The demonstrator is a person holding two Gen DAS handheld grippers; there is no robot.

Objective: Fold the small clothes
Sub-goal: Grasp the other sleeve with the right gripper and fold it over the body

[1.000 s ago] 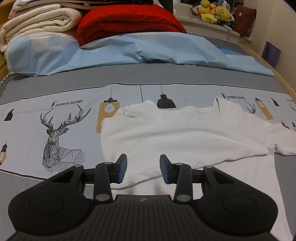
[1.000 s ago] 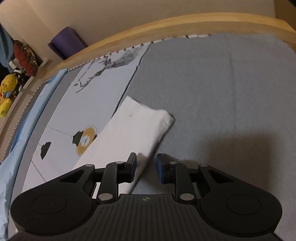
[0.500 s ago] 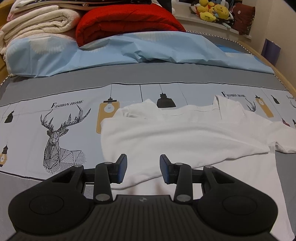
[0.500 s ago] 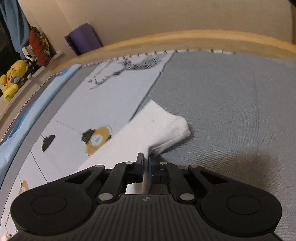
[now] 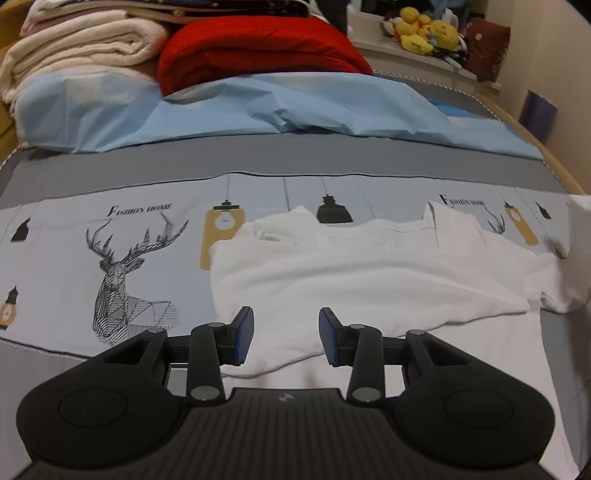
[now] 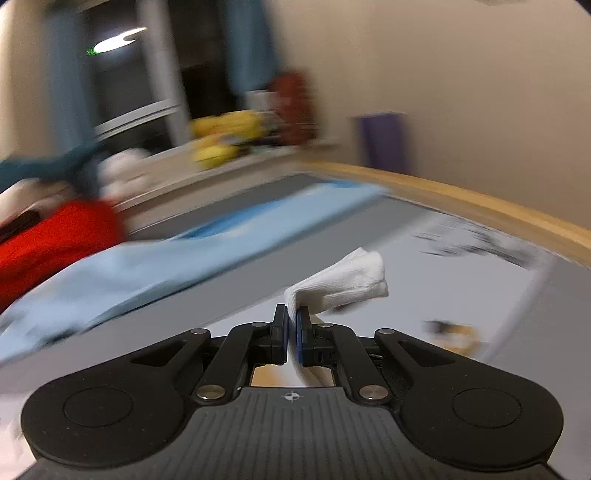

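Note:
A small white shirt lies partly folded on the printed bedsheet in the left wrist view. My left gripper is open and hovers over the shirt's near hem, holding nothing. In the right wrist view my right gripper is shut on the white sleeve, which is lifted off the bed and bunched past the jaws. The lifted sleeve also shows at the right edge of the left wrist view. The right wrist view is motion-blurred.
A light blue duvet, a red blanket and cream towels are piled at the head of the bed. Plush toys sit on a shelf behind. The wooden bed rim curves along the right side.
My right gripper closed on the sleeve end and has lifted it off the bed, swinging up and left. My left gripper stayed open over the hem.

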